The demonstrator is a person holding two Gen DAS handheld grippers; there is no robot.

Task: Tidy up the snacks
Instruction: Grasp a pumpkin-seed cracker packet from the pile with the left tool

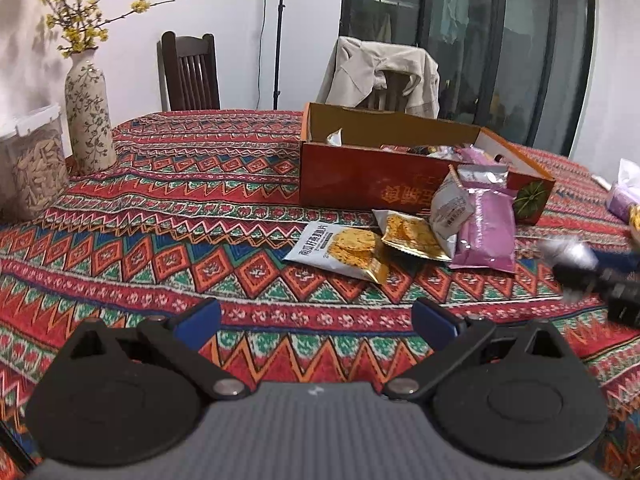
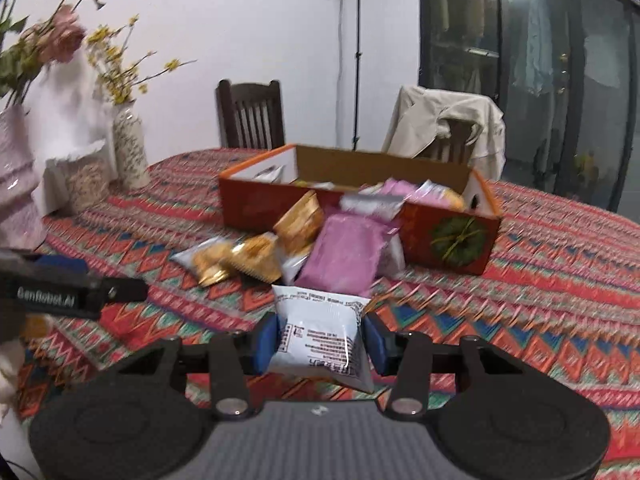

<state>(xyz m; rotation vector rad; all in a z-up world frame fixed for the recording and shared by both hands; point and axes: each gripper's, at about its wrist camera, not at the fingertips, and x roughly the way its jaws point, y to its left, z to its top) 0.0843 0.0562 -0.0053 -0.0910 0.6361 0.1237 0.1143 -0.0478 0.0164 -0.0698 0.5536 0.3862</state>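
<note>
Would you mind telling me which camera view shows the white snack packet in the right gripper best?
The right wrist view: the white snack packet sits centred and close, pinched between the right gripper pads, its printed back legible. The left wrist view shows only a blurred silvery shape at the right edge, too smeared to identify as that packet.

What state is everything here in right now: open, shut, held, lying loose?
Right gripper: shut on the white snack packet, lifted.
Left gripper: open, empty.
Red cardboard box: open, partly filled with snacks.
Pink packet: leaning on the box front.
Golden cracker packets: lying loose on the tablecloth.
</note>
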